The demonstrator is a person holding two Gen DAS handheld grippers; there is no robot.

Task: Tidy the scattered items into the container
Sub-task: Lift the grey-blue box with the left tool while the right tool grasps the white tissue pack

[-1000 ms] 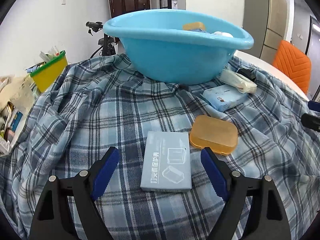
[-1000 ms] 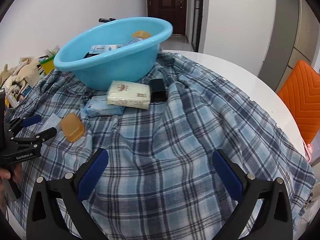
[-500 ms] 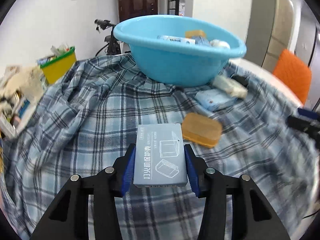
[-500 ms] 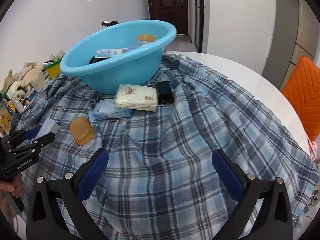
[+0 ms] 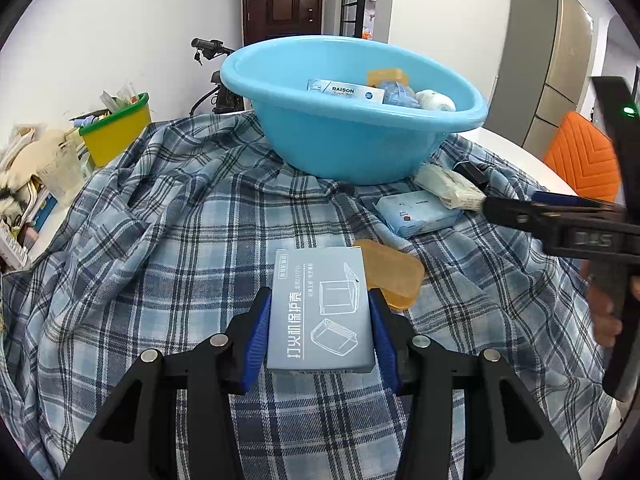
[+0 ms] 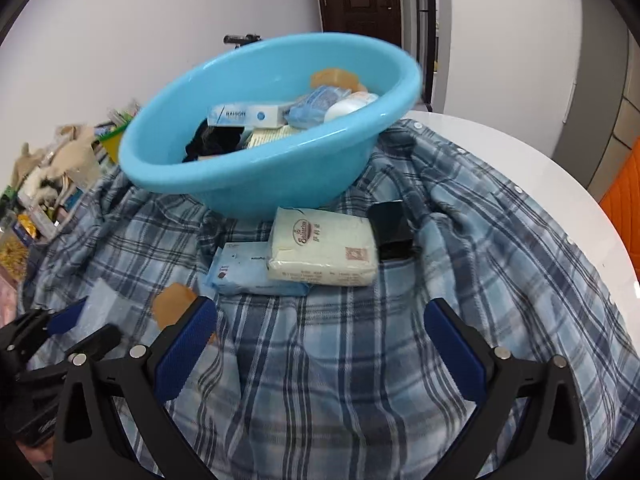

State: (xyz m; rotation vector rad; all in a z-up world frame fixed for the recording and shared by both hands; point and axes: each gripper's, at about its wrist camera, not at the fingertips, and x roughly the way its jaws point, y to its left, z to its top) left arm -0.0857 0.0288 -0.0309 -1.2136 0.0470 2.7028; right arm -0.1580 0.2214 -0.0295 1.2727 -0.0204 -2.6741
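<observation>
My left gripper (image 5: pixel 320 328) is shut on a grey-blue flat box (image 5: pixel 320 312) and holds it above the plaid cloth. An orange soap case (image 5: pixel 396 276) lies just right of it. The blue basin (image 5: pixel 360 148) stands beyond, holding several items. A light blue pack (image 5: pixel 416 212), a white tissue pack (image 5: pixel 444 184) and a black box (image 5: pixel 472 172) lie by the basin. My right gripper (image 6: pixel 320 340) is open and empty over the cloth, short of the white tissue pack (image 6: pixel 324 252), the blue pack (image 6: pixel 244 268) and the black box (image 6: pixel 392 232). The basin (image 6: pixel 260 172) is behind them.
A plaid cloth (image 6: pixel 400 360) covers the round white table (image 6: pixel 540 168). A yellow-green bin (image 5: pixel 116 132) and clutter sit at the far left. An orange chair (image 5: pixel 580 156) stands at the right. The right gripper (image 5: pixel 560 216) shows at the right edge of the left wrist view.
My left gripper closed on the grey-blue box and lifted it off the cloth. My right gripper moved forward and left, closer to the packs by the basin.
</observation>
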